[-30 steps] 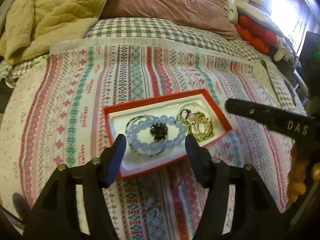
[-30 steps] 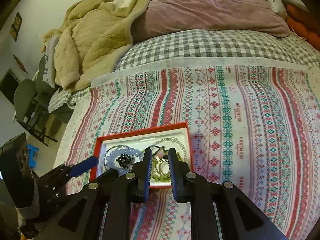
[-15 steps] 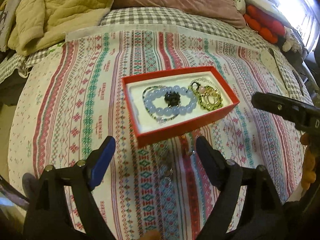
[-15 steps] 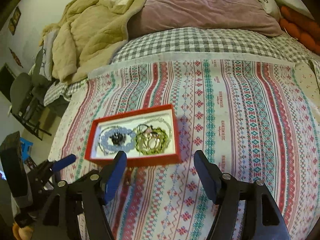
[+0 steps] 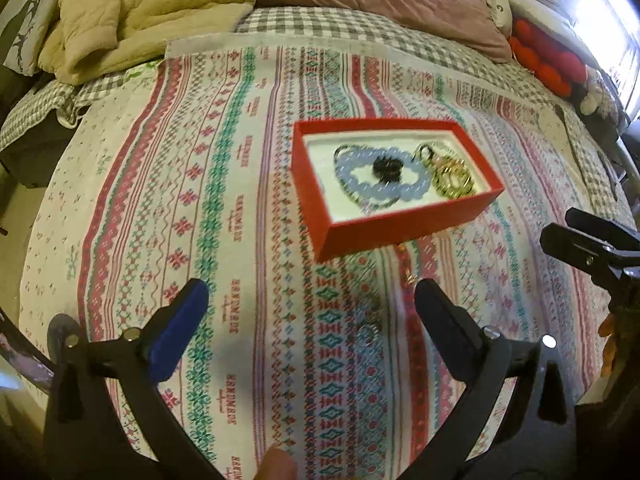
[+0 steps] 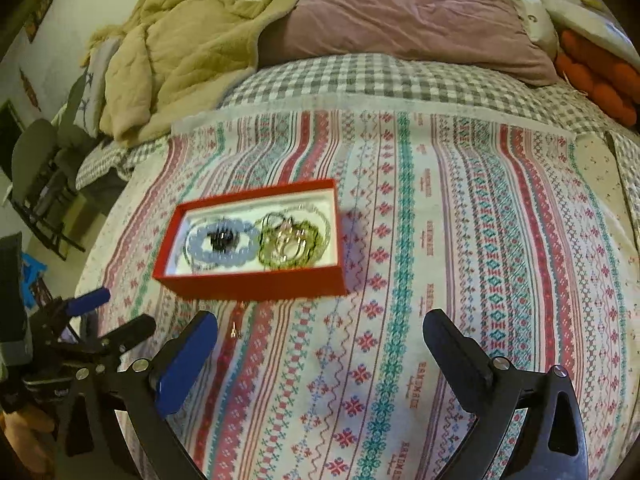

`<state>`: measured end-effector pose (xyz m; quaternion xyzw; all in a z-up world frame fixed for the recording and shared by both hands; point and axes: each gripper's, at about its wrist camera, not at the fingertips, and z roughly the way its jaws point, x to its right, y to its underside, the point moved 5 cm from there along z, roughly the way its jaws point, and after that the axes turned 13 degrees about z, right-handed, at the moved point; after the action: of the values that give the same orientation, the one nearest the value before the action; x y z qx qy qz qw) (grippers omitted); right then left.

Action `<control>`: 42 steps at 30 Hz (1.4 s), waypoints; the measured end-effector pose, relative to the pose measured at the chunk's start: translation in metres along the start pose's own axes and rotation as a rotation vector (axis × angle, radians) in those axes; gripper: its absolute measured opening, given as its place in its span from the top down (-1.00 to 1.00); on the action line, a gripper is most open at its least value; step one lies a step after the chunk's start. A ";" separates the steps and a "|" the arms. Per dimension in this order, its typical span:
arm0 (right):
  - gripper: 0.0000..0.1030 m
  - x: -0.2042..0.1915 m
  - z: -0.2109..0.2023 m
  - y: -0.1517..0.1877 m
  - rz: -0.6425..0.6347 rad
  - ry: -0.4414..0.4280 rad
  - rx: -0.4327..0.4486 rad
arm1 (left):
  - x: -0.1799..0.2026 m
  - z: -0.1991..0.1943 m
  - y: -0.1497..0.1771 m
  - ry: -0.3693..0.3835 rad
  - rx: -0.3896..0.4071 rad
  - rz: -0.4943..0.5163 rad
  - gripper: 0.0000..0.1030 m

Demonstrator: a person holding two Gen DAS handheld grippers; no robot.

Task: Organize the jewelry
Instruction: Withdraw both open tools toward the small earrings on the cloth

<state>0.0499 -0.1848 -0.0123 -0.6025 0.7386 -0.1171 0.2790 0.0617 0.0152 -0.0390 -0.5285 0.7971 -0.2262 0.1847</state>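
Both tools are wide open over the bed! The left hand-held gripper point(image 5: 308, 300) has just been opening and holds nothing; the right hand-held gripper point(image 6: 320, 336) has just spread as well, only the striped cloth point(image 6: 460, 240) between its fingers. The red box point(image 6: 248, 280) sits on that cloth, just ahead of both tools, its long axis running left to right across the right wrist view and slanting away to the right in the left one.

Inside, a pale blue bead bracelet point(image 5: 376, 184) lies flat around a small dark piece point(image 5: 386, 168), with a green-gold cluster of rings and beads point(image 6: 290, 242) just beside it. A thin chain point(image 5: 372, 316) seems to lie loose on the cloth in front of the box, hard to make out.

Handling? The box looks light, stiff card: take it by the short ends. The bracelets look floppy and slippery, so pinch across the bead string. That chain looks fine and snag-prone.
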 end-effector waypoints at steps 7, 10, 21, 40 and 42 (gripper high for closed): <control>-1.00 -0.011 0.012 0.022 -0.084 0.026 -0.038 | -0.001 0.004 0.021 -0.017 -0.016 0.039 -0.99; -1.00 -0.013 0.019 0.031 -0.117 0.045 -0.061 | -0.005 0.006 0.031 -0.026 -0.026 0.057 -0.99; -1.00 -0.013 0.057 0.070 -0.212 0.104 -0.151 | -0.003 0.031 0.062 -0.002 -0.082 0.142 -0.99; -1.00 -0.005 0.082 0.088 -0.266 0.090 -0.146 | 0.038 0.029 0.054 0.109 0.046 0.286 -0.72; -1.00 -0.008 0.081 0.087 -0.265 0.092 -0.144 | 0.040 0.028 0.050 0.117 0.054 0.282 -0.39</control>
<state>0.0242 -0.1428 -0.1210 -0.7072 0.6711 -0.1271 0.1828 0.0242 -0.0095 -0.0920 -0.3919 0.8665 -0.2499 0.1820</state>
